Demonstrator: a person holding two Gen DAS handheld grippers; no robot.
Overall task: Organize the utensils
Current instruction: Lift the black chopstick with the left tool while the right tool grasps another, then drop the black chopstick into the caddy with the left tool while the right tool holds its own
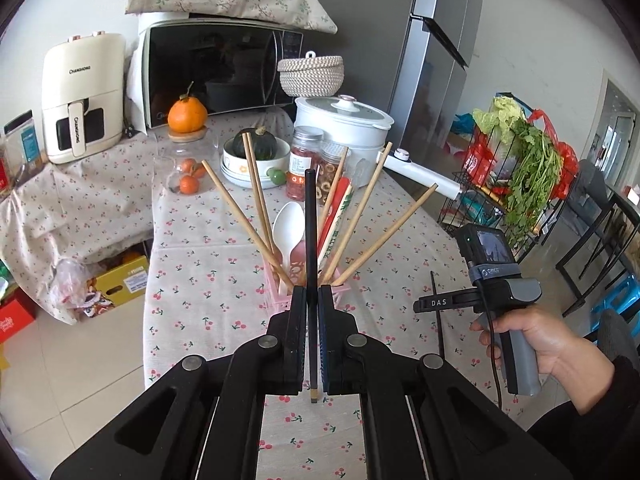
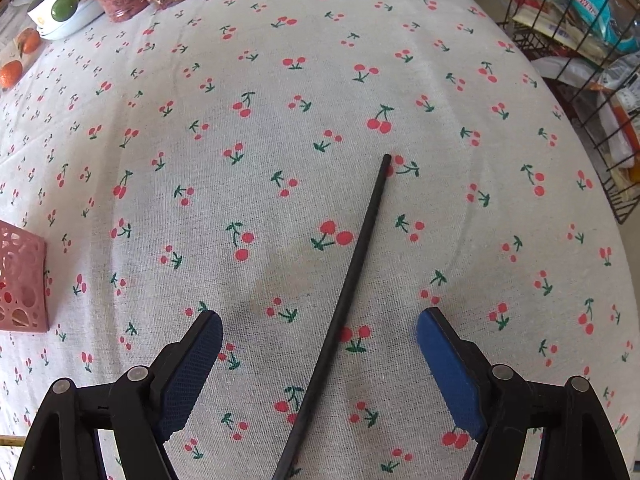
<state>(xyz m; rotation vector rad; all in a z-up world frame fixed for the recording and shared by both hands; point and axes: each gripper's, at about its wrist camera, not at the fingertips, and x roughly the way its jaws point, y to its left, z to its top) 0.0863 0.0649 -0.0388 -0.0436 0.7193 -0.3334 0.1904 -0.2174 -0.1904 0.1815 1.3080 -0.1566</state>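
**Between the pads: one black chopstick up, one still on the cloth**

Between the closed pads of the left gripper (image 1: 312,296) stands a black chopstick (image 1: 311,240), clamped along its lower half with its tip pointing toward twelve o'clock and its gold-banded end poking out below the jaws. Directly beyond the fingertips, at twelve o'clock, sits the pink utensil holder (image 1: 340,290) on the cherry-print tablecloth (image 1: 208,240). It already carries most of the set: several wooden chopsticks (image 1: 248,220) fanned out to ten and two o'clock, a white spoon (image 1: 287,226) and a wrapped pair (image 1: 340,208) leaning toward one o'clock. By my reading, the held stick is lined up for the holder but not yet in it.

Seen from the right wrist, the right gripper (image 2: 319,334) is spread wide and holds nothing. A second black chopstick (image 2: 348,280) lies flat on the cloth between its blue pads (image 2: 448,364), running from six o'clock up toward one o'clock, touching neither pad. The holder's corner shows at nine o'clock, well apart from this stick. In the left view the same gripper hovers at three o'clock in the person's right hand (image 1: 536,340), with the stick lying under it.

So the sorting looks nearly finished: two black sticks are left, one grasped and awaiting insertion, one still to be picked up. Jars, bowls and fruit farther back at eleven o'clock appear untouched.
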